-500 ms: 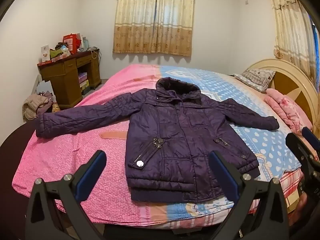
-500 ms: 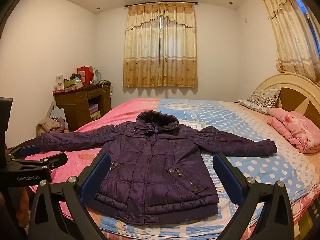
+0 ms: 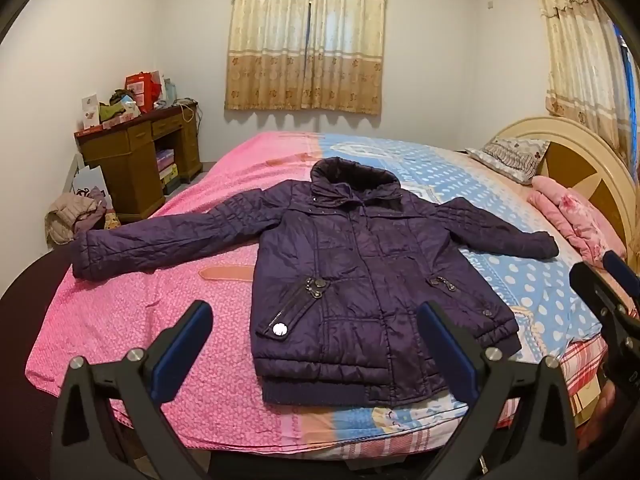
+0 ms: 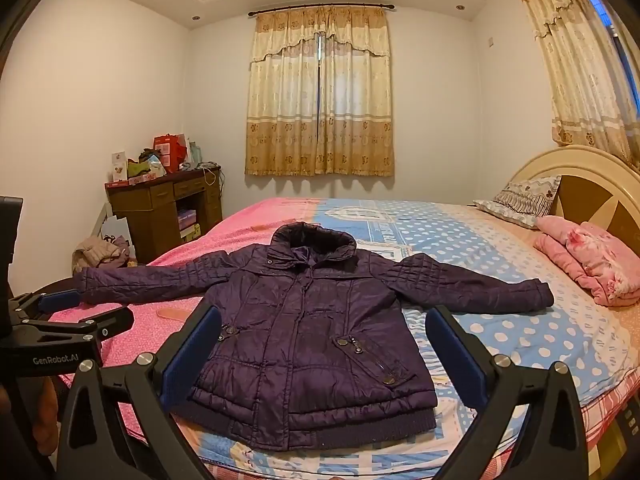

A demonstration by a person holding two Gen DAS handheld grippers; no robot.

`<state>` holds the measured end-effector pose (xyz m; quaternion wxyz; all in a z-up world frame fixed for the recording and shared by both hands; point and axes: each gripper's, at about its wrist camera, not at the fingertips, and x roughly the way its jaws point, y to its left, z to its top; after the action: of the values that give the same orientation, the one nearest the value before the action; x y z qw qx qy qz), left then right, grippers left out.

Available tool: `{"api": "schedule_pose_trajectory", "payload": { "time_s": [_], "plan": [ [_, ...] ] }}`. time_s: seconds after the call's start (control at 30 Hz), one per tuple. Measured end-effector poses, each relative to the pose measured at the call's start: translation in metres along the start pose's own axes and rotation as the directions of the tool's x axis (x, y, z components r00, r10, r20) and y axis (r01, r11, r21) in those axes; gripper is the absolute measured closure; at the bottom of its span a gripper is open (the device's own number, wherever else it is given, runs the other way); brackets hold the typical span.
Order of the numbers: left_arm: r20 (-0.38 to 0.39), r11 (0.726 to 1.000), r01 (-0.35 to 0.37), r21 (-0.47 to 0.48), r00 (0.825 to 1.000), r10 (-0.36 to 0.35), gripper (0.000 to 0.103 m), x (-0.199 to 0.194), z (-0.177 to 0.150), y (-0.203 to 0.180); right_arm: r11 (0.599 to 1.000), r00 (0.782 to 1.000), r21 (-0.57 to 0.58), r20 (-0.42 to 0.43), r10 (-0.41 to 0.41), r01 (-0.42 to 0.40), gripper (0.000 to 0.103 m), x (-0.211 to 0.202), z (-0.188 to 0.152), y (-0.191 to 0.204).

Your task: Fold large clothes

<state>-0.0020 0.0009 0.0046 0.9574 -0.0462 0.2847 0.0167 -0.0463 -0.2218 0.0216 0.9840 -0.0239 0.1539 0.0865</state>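
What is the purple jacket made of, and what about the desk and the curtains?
The purple jacket looks like a quilted, slightly shiny synthetic shell, probably nylon or polyester: stitched squares, puffy crinkles, ribbed knit hem. Its snaps and zipper pulls glint like metal. The desk looks like brown varnished wood, though a veneer is possible. The curtains seem thin woven cloth, since daylight glows through them.
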Motion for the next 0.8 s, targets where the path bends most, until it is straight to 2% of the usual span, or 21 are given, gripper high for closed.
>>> {"api": "schedule_pose_trajectory", "payload": {
  "time_s": [0.8],
  "plan": [
    [-0.001,1.0,-0.008,-0.002,1.0,0.008,0.0,0.0025,-0.0023,-0.0022,1.0,1.0,-0.008,-0.012,0.009,-0.009,0.001,0.0017,-0.0033,0.003]
  ]
}}
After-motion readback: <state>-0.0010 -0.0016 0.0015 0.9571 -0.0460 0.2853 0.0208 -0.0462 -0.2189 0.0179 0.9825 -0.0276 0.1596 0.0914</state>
